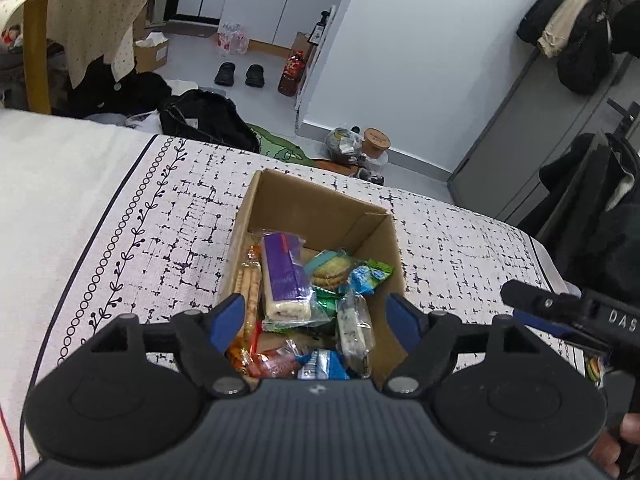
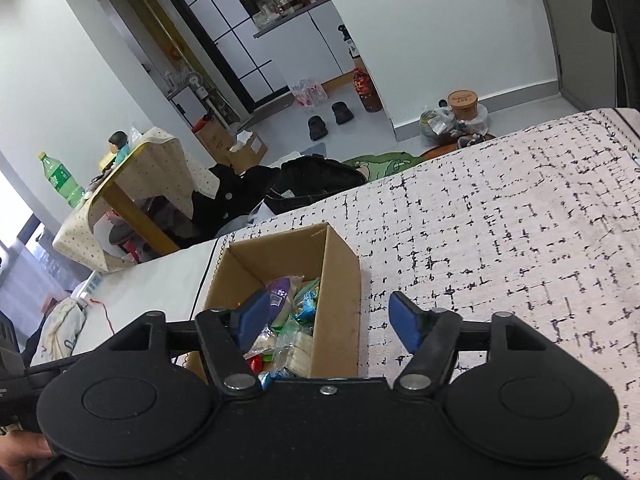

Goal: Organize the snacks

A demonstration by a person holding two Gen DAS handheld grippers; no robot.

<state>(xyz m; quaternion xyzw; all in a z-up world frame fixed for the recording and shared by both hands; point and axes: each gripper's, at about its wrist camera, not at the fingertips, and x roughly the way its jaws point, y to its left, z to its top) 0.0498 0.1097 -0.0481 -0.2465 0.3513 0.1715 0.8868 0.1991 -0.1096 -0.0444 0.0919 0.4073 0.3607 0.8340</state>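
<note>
The bed (image 1: pixel 120 216) was covered with a white spread printed in black broken lines, with a vine border along 1 edge. Beyond it the pale grey floor (image 1: pixel 192 60) was cluttered: 2 black shoes (image 1: pixel 239 74) stood side by side near a large red bottle (image 1: pixel 292 72), and a black bag (image 1: pixel 204 118) lay against the bed's far edge. A yellow-legged side table (image 2: pixel 120 200) draped in a dotted cream cloth carried a green bottle (image 2: pixel 60 180). White walls (image 1: pixel 420 40) framed an opening to white cabinets (image 1: pixel 260 4). Dark coats (image 1: pixel 576 20) hung at the right. Daylight fell evenly, without hard shadows.
</note>
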